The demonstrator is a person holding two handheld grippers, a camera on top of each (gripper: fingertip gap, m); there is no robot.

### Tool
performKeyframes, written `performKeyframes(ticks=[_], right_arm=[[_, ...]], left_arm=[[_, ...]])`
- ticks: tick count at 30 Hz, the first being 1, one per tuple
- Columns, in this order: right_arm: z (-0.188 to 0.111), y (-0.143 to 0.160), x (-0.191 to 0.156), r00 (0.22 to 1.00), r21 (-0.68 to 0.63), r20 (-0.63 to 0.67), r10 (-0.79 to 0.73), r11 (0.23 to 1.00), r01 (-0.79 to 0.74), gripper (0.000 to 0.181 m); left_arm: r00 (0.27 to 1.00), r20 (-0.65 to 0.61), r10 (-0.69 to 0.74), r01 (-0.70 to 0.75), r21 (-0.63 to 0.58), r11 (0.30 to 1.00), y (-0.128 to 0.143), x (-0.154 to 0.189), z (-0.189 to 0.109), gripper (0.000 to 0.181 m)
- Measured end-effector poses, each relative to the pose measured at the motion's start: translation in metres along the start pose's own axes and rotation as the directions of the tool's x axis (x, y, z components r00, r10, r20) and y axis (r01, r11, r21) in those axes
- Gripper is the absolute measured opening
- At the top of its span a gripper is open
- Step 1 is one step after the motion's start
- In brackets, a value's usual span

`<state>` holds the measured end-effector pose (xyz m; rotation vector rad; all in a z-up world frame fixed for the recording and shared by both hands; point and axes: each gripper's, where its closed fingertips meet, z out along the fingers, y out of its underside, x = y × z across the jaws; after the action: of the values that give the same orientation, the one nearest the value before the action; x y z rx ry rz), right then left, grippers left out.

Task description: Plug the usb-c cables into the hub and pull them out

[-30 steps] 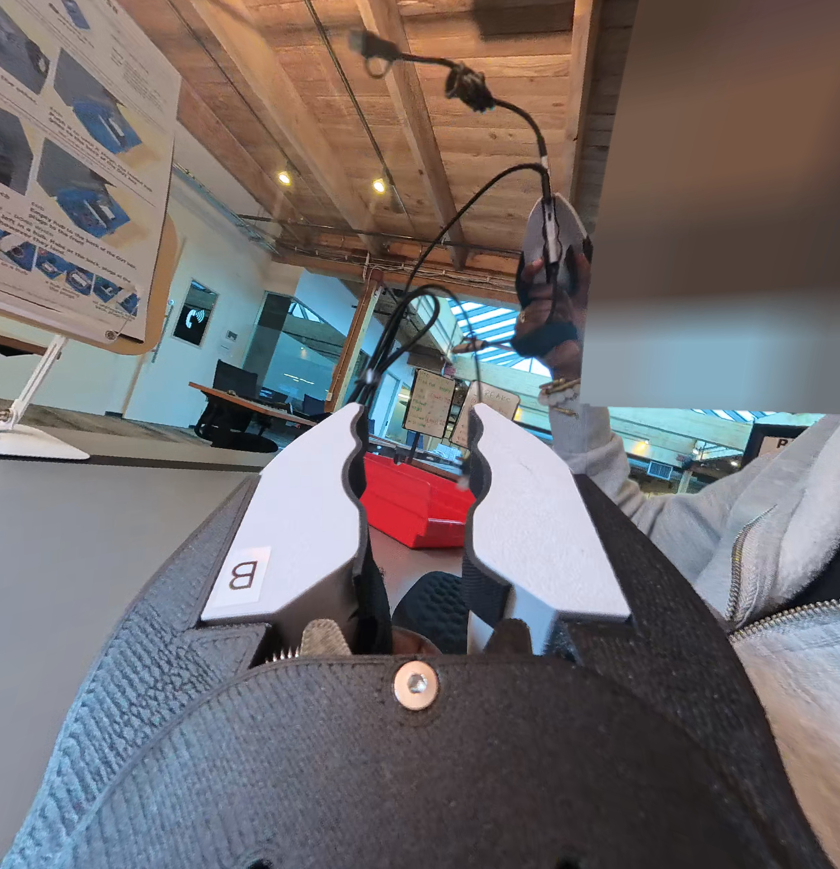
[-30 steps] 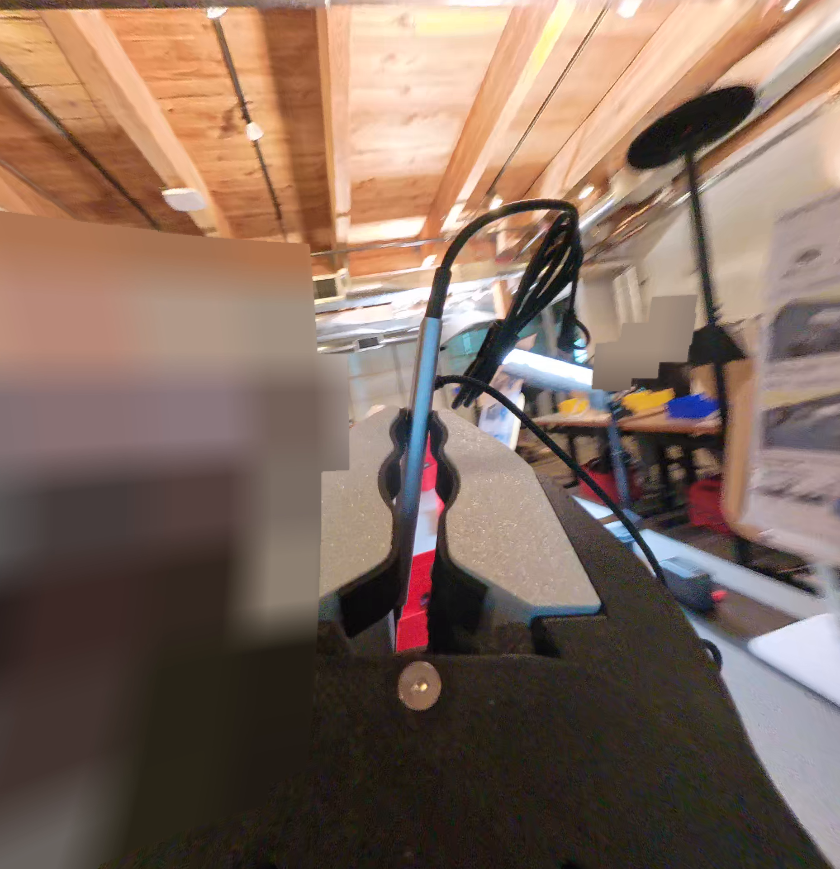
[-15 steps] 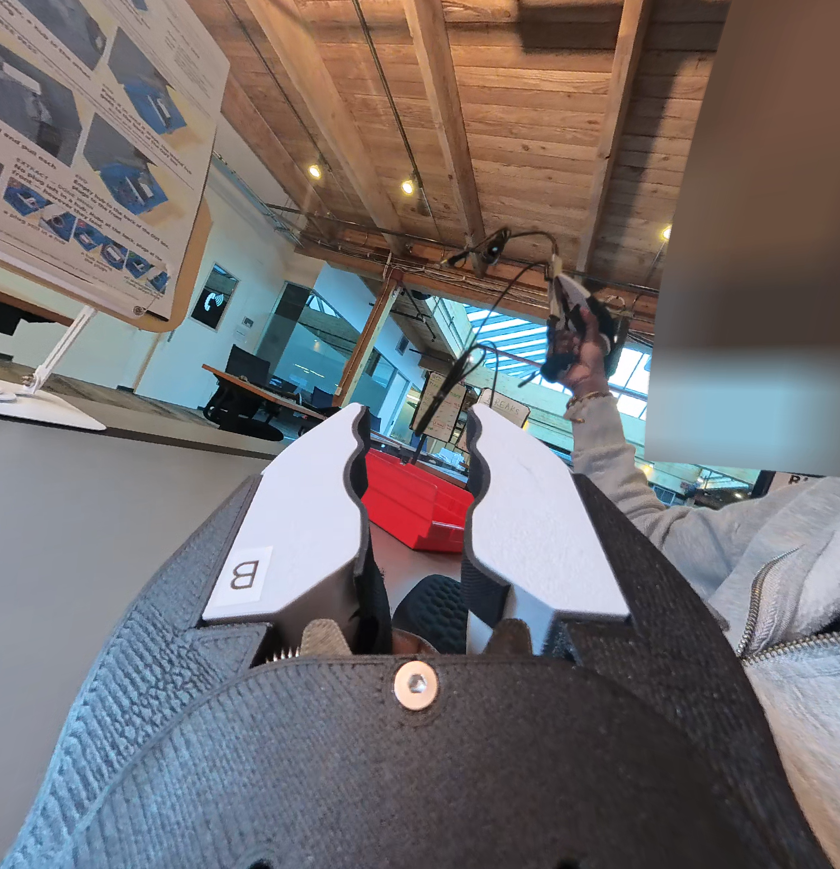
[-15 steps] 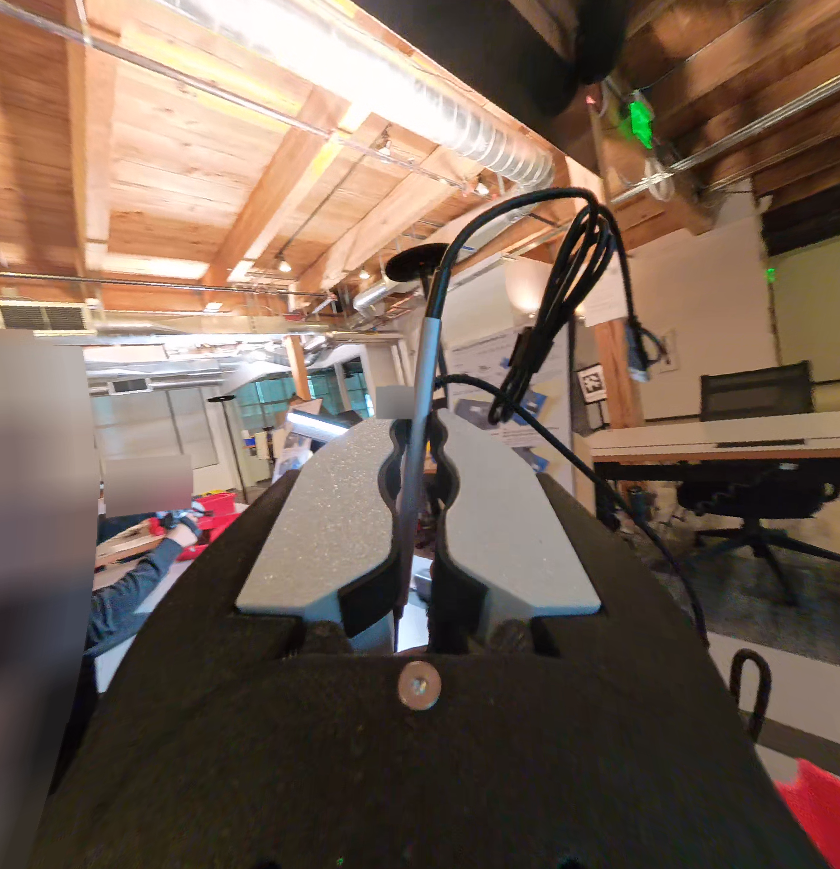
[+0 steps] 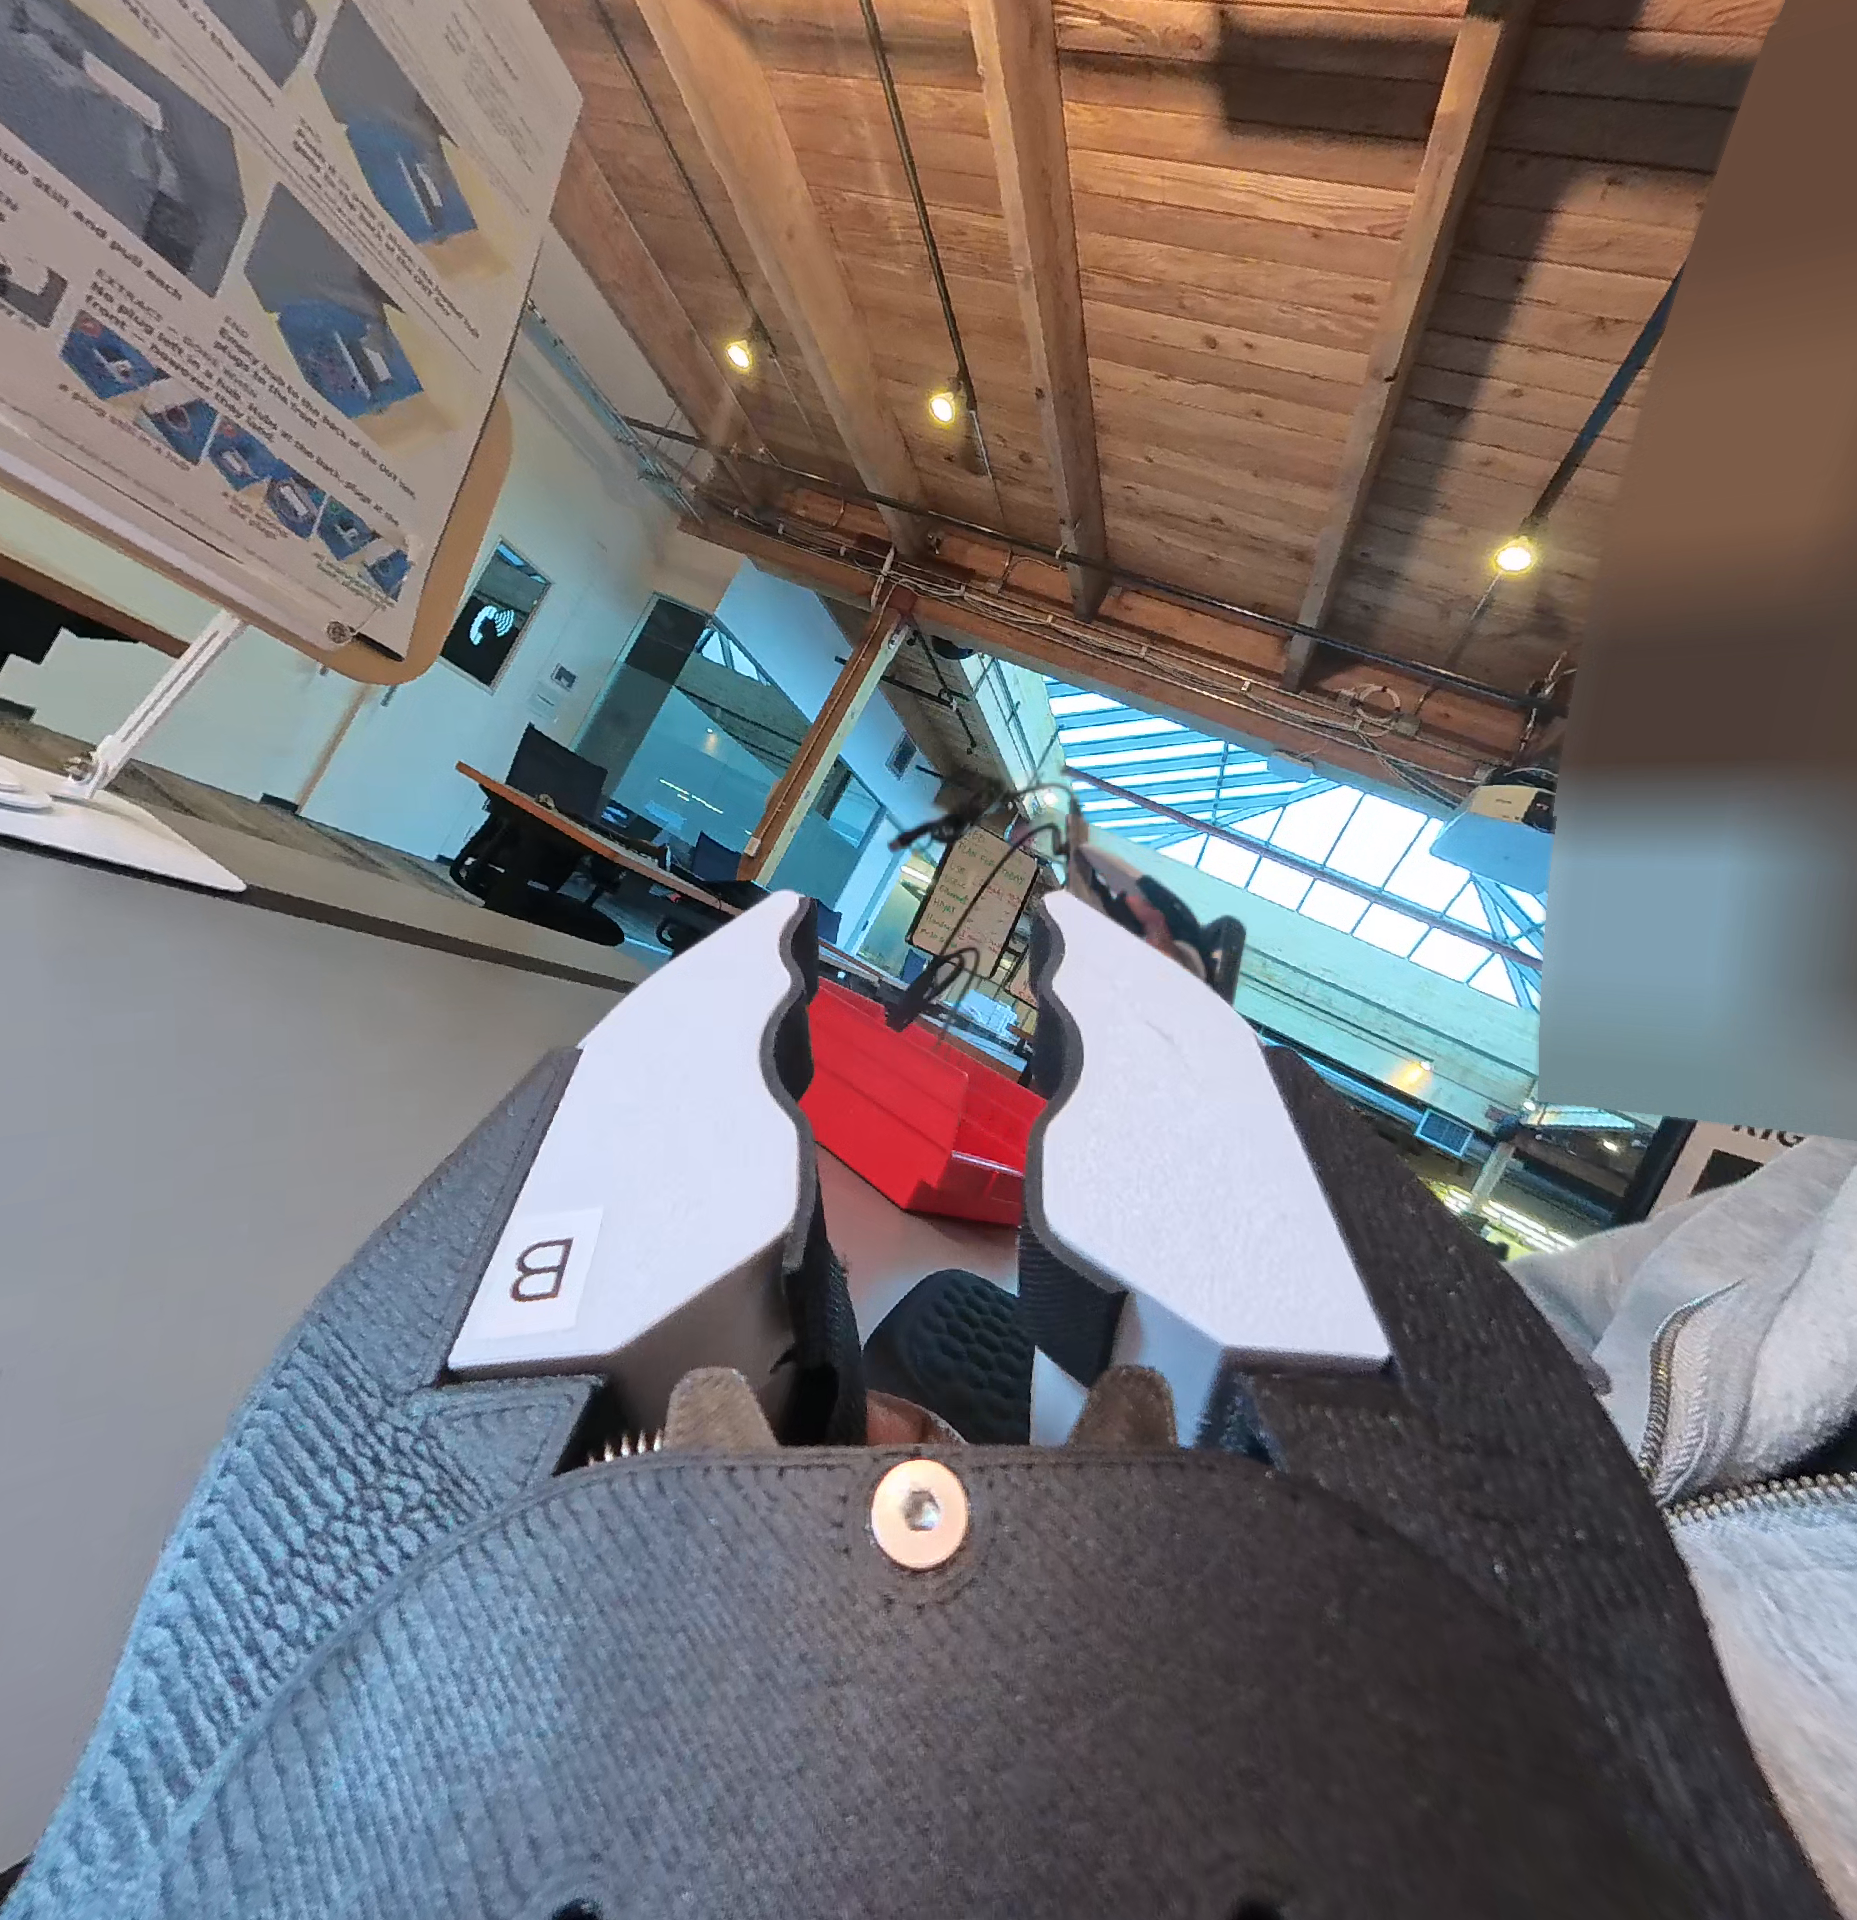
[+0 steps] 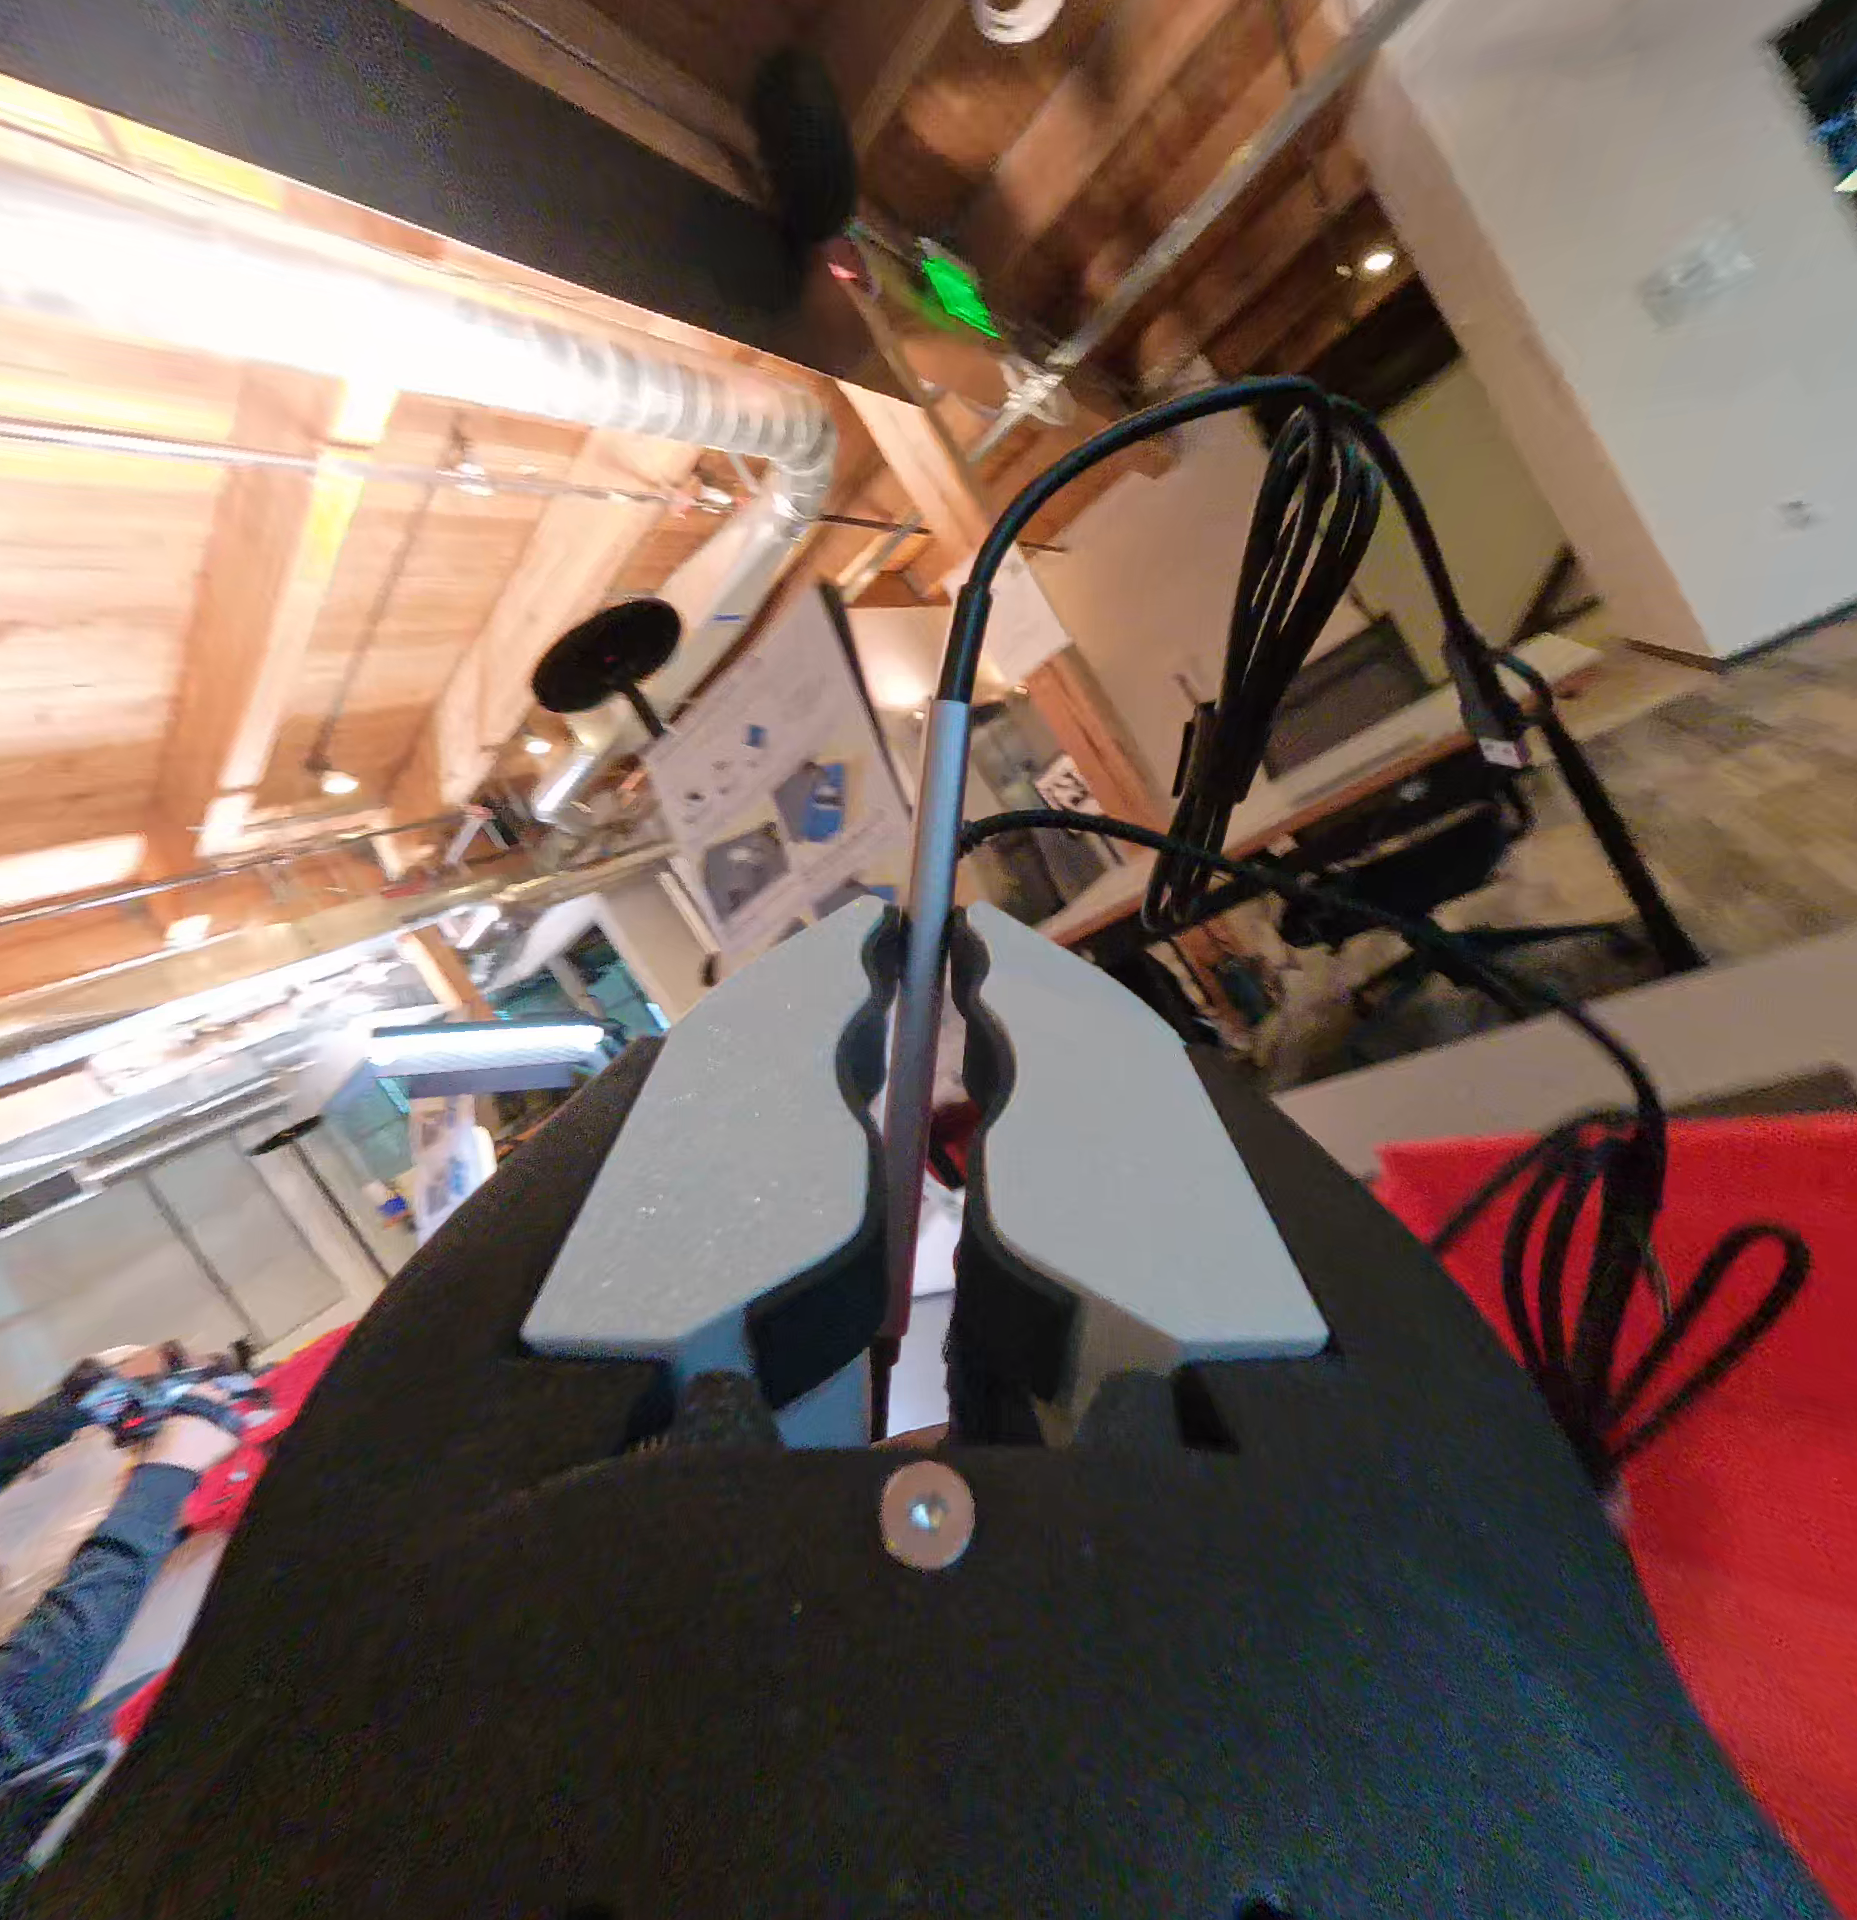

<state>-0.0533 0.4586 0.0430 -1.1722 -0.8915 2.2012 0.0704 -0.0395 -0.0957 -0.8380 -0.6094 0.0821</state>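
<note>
My right gripper is shut on a slim grey hub seen edge-on and held up in the air. The hub's black cable arcs from its top. A looped bundle of black usb-c cables hangs from it, with a plug dangling at the right. My left gripper is open and empty, low over the grey table. In the left wrist view the right gripper shows far off with the cables hanging over a red bin.
The red bin lies below right of the hub, with another black cable loop over it. An instruction board on a white stand is at the left. A grey jacket sleeve is at the right. Across from one pair of fingers to the other is roughly 55 cm.
The right gripper has carried the hub and cables away from the left gripper and down toward the red bin, and its view has swung round. The left gripper stays put and open.
</note>
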Motion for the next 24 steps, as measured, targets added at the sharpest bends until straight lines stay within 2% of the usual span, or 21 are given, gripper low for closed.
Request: performKeyframes(ticks=[2, 4, 7, 12, 16, 19, 22, 24], right_arm=[[-0.009, 0.017, 0.020, 0.994, -0.054, -0.094, -0.047, 0.998, 0.042, 0.008], [-0.019, 0.035, 0.031, 0.976, -0.165, -0.164, -0.143, 0.979, 0.115, 0.009], [-0.034, 0.054, 0.028, 0.951, -0.298, -0.169, -0.260, 0.933, 0.202, 0.009], [-0.059, 0.066, 0.028, 0.911, -0.475, -0.184, -0.368, 0.845, 0.246, 0.009], [-0.072, 0.077, 0.044, 0.832, -0.668, -0.235, -0.502, 0.705, 0.237, 0.009], [-0.074, 0.091, 0.060, 0.763, -0.807, -0.234, -0.602, 0.558, 0.192, 0.009], [-0.067, 0.108, 0.076, 0.688, -0.909, -0.161, -0.707, 0.378, 0.176, 0.010], [-0.048, 0.123, 0.084, 0.677, -0.923, -0.080, -0.731, 0.311, 0.227, 0.010]], left_arm=[[1.000, 0.001, 0.002, -0.002, -0.001, 1.000, 0.000, 0.000, 0.000, 0.039], [1.000, 0.002, 0.002, -0.002, 0.000, 1.000, 0.000, 0.000, 0.000, 0.039], [1.000, 0.003, -0.003, 0.003, -0.001, 1.000, 0.000, -0.001, 0.000, 0.039], [1.000, 0.003, -0.003, 0.003, 0.001, 1.000, 0.000, -0.001, 0.000, 0.039], [1.000, 0.004, -0.003, 0.003, -0.002, 1.000, 0.001, -0.001, 0.000, 0.039], [1.000, 0.005, -0.006, 0.006, -0.003, 1.000, 0.001, -0.001, 0.000, 0.039], [1.000, 0.005, -0.007, 0.007, -0.005, 1.000, 0.001, -0.001, 0.000, 0.039], [1.000, 0.004, -0.009, 0.009, -0.005, 1.000, 0.001, -0.001, 0.000, 0.039]])
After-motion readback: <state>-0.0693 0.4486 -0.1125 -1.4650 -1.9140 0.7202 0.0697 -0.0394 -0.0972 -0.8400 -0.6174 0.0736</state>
